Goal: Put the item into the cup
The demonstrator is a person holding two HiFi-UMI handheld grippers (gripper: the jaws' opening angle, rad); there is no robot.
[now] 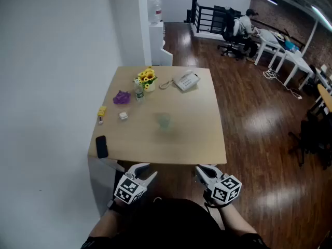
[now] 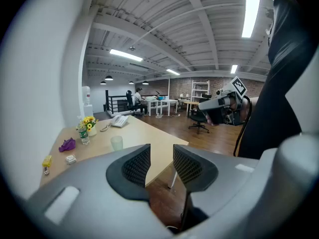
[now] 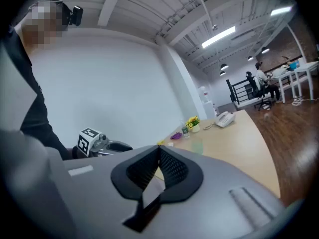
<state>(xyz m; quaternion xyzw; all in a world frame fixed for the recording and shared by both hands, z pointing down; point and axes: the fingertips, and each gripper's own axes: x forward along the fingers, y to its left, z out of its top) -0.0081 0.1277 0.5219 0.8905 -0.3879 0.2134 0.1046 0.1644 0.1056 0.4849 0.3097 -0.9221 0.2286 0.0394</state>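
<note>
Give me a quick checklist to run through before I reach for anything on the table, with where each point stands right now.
1. Left gripper jaws apart and empty: ok.
2. Right gripper ready for a pick: not ok, its jaws meet at the tips with nothing between them.
3. Cup upright on the table, nothing crowding it: ok.
4. Which item to take: cannot tell; a purple item, a yellow item and a small white item all lie left of the cup.
5. Grippers over the table: not ok, both are short of its near edge.
</note>
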